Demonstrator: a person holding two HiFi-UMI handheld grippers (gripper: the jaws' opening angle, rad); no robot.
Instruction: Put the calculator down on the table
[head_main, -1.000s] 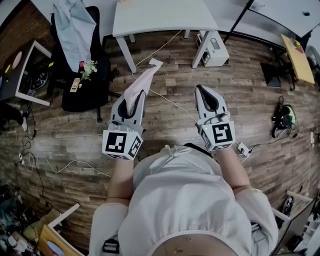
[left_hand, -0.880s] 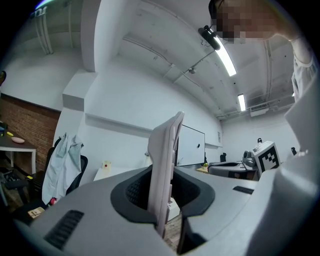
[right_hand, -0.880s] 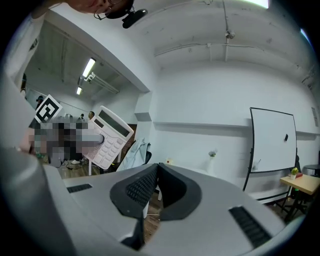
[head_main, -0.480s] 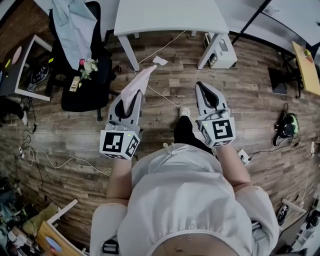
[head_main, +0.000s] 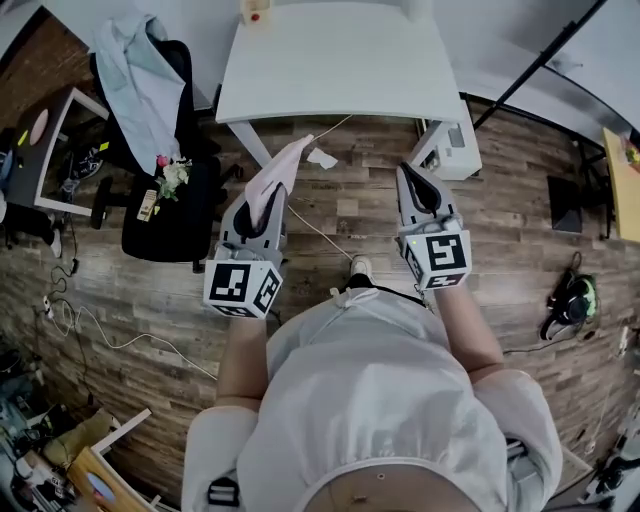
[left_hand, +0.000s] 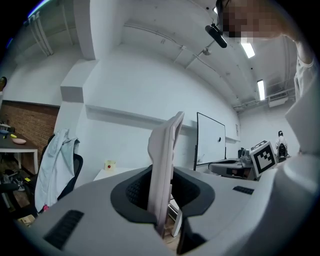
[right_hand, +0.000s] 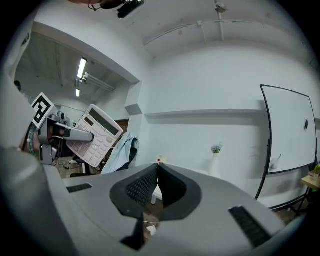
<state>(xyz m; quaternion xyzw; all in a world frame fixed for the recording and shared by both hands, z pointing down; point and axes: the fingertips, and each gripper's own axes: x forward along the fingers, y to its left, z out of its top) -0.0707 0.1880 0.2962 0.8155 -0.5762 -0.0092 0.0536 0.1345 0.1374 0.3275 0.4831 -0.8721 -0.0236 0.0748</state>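
Note:
A pale pink calculator (head_main: 275, 178) stands on edge between the jaws of my left gripper (head_main: 262, 205), which is shut on it. In the left gripper view the calculator (left_hand: 164, 165) rises upright out of the jaws. The right gripper view shows its keypad and display (right_hand: 96, 136) off to the left, held by the left gripper (right_hand: 75, 134). My right gripper (head_main: 418, 185) is held level beside it, jaws shut with nothing in them (right_hand: 157, 172). The white table (head_main: 340, 60) lies just ahead of both grippers, which are still over the wooden floor.
A small yellow box with a red dot (head_main: 255, 12) sits on the table's far left edge. A black chair with a light jacket (head_main: 150, 90) stands at the left, flowers (head_main: 172, 175) on its seat. A paper scrap (head_main: 321, 158) and a cable lie on the floor.
The person has walked forward, so the white table is much nearer. Both grippers came along, with the calculator still in the left one.

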